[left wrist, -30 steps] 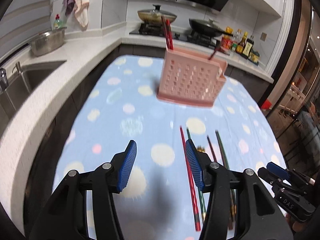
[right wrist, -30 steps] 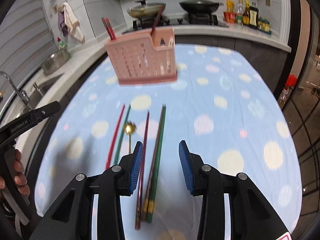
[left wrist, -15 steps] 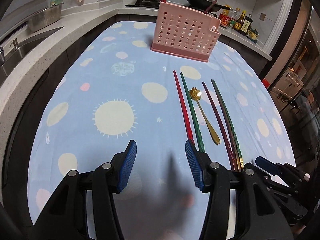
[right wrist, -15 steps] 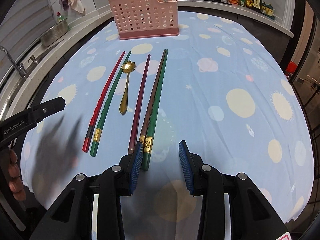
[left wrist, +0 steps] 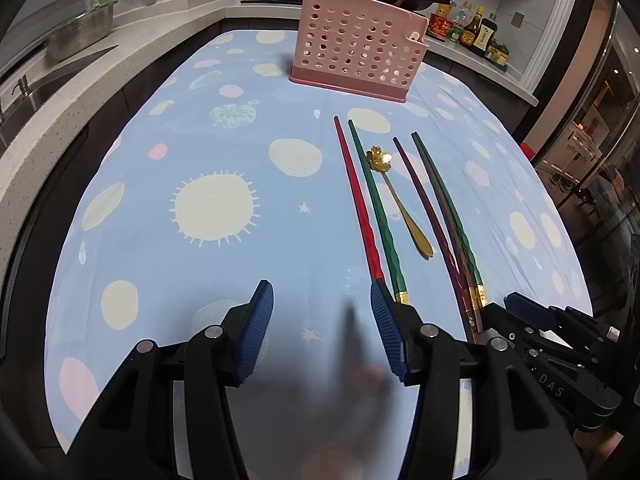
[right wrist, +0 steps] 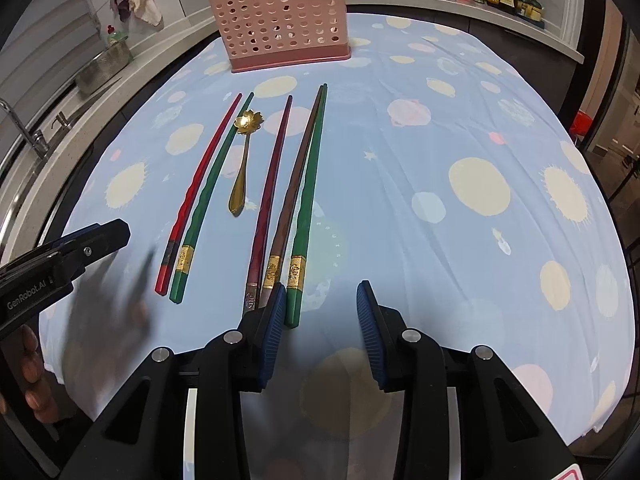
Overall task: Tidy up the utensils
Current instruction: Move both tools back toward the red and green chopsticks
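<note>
Lying just left of the spread, empty right claw (right wrist: 321,304): green chopstick (right wrist: 306,208).

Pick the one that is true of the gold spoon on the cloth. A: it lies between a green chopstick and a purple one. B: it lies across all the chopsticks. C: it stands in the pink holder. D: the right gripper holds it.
A: the gold spoon lies flat on the cloth, with a green chopstick on one side and the purple chopstick on the other.

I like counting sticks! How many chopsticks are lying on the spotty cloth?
5: red chopstick and green chopstick left of the gold spoon, then purple, brown, green to its right.
</note>
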Action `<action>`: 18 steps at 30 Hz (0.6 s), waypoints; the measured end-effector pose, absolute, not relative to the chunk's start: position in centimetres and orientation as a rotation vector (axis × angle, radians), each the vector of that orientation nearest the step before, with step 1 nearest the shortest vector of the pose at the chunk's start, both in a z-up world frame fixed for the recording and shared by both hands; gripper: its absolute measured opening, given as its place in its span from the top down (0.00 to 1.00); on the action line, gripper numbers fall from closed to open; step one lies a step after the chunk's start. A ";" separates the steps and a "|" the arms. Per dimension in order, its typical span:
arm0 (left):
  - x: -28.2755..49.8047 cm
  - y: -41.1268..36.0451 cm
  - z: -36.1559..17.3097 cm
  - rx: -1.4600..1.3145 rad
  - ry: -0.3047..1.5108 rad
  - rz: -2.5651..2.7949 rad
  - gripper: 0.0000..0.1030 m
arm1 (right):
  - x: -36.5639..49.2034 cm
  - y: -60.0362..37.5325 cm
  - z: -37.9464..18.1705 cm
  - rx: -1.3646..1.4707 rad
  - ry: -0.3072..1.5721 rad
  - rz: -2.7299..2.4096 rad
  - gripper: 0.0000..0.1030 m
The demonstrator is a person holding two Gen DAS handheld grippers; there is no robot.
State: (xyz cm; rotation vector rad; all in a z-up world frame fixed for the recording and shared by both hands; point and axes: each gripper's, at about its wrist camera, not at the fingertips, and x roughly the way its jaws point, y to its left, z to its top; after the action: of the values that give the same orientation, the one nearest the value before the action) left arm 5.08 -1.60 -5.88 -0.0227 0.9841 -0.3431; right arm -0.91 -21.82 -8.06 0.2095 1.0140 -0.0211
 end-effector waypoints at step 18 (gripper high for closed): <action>4.7 -3.3 -6.5 0.009 1.003 -0.389 0.53 | 0.1 -21.8 -8.3 0.182 1.006 -0.034 0.87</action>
State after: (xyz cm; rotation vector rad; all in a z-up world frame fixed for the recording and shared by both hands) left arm 4.74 -3.28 -6.51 0.0092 1.0035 -0.3891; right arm 0.14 -21.82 -8.35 0.1819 1.0056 -0.0335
